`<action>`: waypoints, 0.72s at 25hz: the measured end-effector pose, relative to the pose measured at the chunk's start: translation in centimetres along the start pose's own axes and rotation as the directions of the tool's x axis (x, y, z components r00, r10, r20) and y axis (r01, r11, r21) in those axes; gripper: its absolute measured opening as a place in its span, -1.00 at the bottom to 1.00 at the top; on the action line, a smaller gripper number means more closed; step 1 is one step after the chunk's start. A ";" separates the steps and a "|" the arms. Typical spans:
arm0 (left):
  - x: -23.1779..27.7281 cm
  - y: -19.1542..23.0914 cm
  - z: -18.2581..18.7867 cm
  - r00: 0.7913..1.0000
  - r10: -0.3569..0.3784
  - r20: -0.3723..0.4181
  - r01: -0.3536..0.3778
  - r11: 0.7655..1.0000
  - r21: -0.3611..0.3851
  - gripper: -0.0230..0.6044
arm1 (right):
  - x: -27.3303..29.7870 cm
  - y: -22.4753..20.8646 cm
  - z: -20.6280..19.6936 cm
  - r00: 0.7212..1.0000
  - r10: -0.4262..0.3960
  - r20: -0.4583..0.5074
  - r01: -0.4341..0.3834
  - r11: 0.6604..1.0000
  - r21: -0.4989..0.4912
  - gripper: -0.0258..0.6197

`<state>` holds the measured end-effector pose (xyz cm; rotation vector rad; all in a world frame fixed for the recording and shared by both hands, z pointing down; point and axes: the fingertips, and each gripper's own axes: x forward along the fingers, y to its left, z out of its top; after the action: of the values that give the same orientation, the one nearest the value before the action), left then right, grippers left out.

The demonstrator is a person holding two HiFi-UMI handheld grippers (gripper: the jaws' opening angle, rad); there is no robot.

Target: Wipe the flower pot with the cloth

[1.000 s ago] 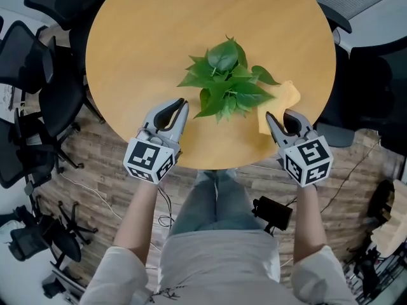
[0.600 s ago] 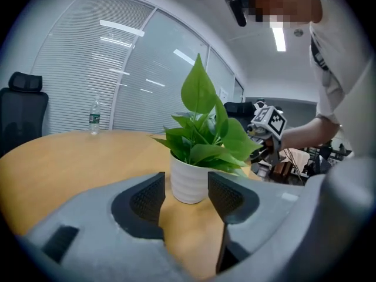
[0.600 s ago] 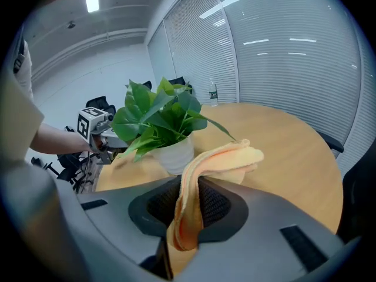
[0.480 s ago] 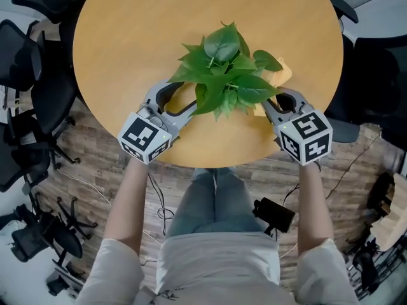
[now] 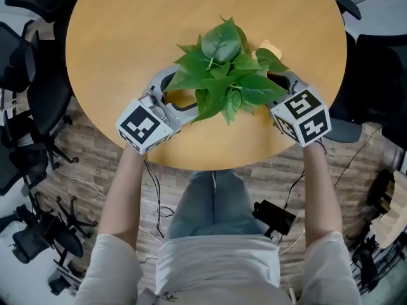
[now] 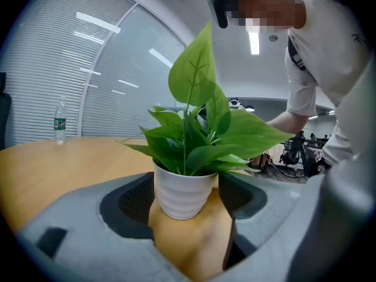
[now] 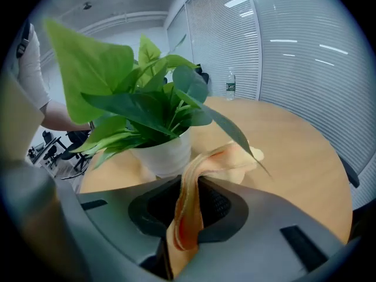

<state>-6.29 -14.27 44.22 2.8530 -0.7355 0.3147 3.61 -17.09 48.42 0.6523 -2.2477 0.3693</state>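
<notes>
As the head view looks down from above, the round table (image 5: 121, 37) of smooth, light wood fills most of it. Near its front edge stands the flower pot (image 6: 183, 192), upright, with its long axis vertical and its mouth facing up. It is a white, ribbed pot that narrows toward a rounded bottom, and the broad, glossy green leaves (image 5: 222, 75) spread out over its rim.

The left gripper (image 5: 183, 94) lies almost level. Its grey jaws with black mesh pads have just been opening and now stand wide apart, with the pot between them; the pads do not clearly press on it.

The right gripper (image 7: 187, 207) points down at a slant and has its jaws closed on the cloth (image 7: 235, 157). This soft, yellow-orange cloth is pinched into a narrow folded band and runs forward from the jaws onto the table, just beside the pot.

A small clear bottle (image 6: 59, 122) stands far back.
</notes>
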 end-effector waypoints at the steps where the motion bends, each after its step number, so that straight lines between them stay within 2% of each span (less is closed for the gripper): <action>1: 0.1 0.0 0.0 1.000 -0.012 0.001 0.012 1.000 0.004 0.15 | 0.3 0.1 0.1 1.000 0.008 -0.006 -0.008 1.000 -0.013 -0.73; 4: 0.4 -0.1 0.0 0.999 -0.043 0.006 0.042 0.999 0.010 0.17 | 1.1 0.2 0.6 0.999 0.029 -0.019 -0.030 0.997 -0.065 -0.73; 9: 0.3 0.0 0.1 0.998 -0.053 0.018 0.053 0.999 0.004 0.19 | 1.7 1.1 1.6 0.997 0.066 -0.037 -0.071 0.984 -0.163 -0.73; 18: 0.7 -0.1 0.0 1.000 -0.008 0.020 0.008 1.000 -0.009 0.19 | 1.5 1.3 1.5 0.997 0.066 -0.046 -0.076 0.963 -0.258 -0.73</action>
<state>-5.66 -14.54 44.41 2.8533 -0.7276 0.2813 1.13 -17.25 48.39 0.4249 -2.2377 0.1161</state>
